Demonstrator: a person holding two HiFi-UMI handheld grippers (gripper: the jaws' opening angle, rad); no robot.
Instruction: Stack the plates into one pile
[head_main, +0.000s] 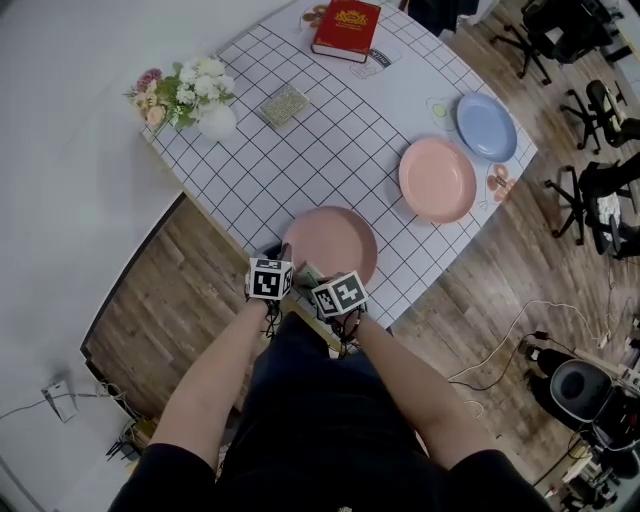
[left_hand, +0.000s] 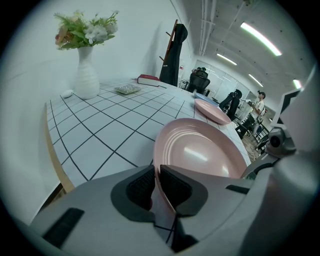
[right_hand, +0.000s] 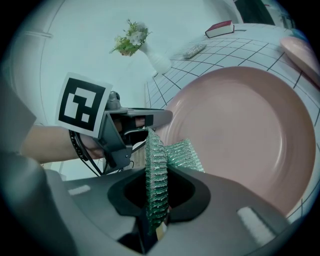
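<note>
A dusty pink plate (head_main: 335, 240) lies at the near edge of the checked table (head_main: 330, 150). My left gripper (head_main: 284, 254) is shut on its near rim; in the left gripper view the rim (left_hand: 200, 150) runs between the pads of my left gripper (left_hand: 156, 185). My right gripper (head_main: 313, 273), just to the right, is shut on a glittery green scouring cloth (right_hand: 156, 170) whose free end rests on the plate (right_hand: 240, 130). A salmon plate (head_main: 437, 179) and a blue plate (head_main: 486, 126) lie apart at the table's right end.
A white vase of flowers (head_main: 215, 120) stands at the far left corner, a red book (head_main: 346, 28) lies at the far end, and a small glittery pad (head_main: 284, 104) lies between them. Office chairs (head_main: 590, 110) stand beyond the table's right side.
</note>
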